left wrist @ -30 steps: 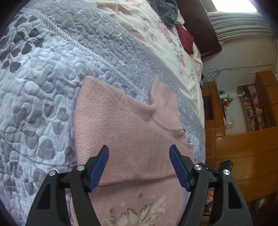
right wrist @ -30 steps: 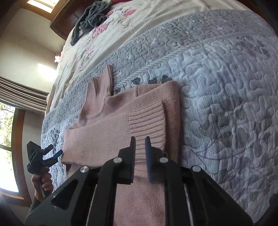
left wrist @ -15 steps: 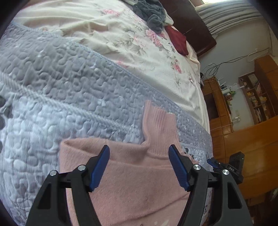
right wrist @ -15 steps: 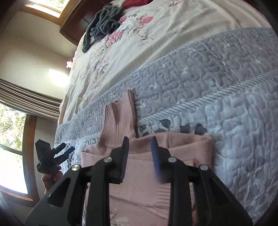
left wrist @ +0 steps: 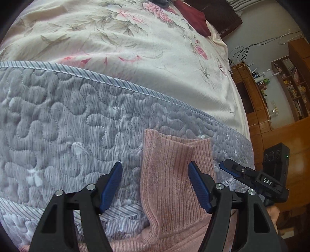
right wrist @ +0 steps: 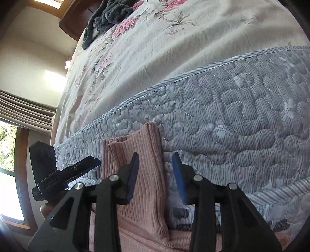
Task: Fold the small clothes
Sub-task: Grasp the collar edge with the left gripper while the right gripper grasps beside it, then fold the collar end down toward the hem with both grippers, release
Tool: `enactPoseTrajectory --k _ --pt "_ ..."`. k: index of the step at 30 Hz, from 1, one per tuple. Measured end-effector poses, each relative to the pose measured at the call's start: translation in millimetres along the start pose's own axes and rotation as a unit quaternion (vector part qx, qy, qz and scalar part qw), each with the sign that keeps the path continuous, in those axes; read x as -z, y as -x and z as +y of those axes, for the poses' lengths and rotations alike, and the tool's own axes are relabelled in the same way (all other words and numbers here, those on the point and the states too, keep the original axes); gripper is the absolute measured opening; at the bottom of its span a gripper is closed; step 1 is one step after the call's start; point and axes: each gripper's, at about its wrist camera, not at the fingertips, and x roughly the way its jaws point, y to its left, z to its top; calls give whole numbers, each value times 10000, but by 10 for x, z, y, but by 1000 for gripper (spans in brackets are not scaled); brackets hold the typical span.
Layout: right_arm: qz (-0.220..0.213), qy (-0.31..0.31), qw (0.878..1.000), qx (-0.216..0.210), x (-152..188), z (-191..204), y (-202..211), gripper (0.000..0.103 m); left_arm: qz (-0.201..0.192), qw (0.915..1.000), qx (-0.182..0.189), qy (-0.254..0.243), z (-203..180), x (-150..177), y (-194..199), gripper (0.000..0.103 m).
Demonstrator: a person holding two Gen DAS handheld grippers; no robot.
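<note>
A pink knit sweater lies on the grey quilt, and its ribbed turtleneck collar (left wrist: 170,170) (right wrist: 143,166) sticks out towards the head of the bed. My left gripper (left wrist: 155,184) stands open just above the collar, its blue pads on either side of the collar's left part. My right gripper (right wrist: 157,174) is open too, straddling the collar's right edge. Each gripper shows in the other's view: the right gripper (left wrist: 250,174) at the right, the left gripper (right wrist: 77,168) at the left. Nothing is held.
The grey quilted cover (left wrist: 58,126) spreads to both sides. Beyond it lies a cream floral blanket (left wrist: 135,48), with a dark grey garment (right wrist: 108,15) and a dark red cloth (left wrist: 195,17) near the headboard. Wooden cabinets (left wrist: 271,120) stand beside the bed.
Both grippers moved forward over the sweater's body up to its collar. The right gripper's jaws went from nearly shut to open. The left stayed open.
</note>
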Motion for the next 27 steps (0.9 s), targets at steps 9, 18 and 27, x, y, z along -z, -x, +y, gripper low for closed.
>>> enactPoseTrajectory --k 9,18,27 --pt "-92 328 9993 126 -114 227 -357 23 -28 9988 -401 -263 -47 -147 -144 9" --pt "-606 795 9944 -357 119 504 460 10 -708 9960 310 -459 -303 93 778 7" --pt "-523 1676 9835 -436 1161 892 1275 9 -661 9836 246 -1661 -848 1157 1708 6"
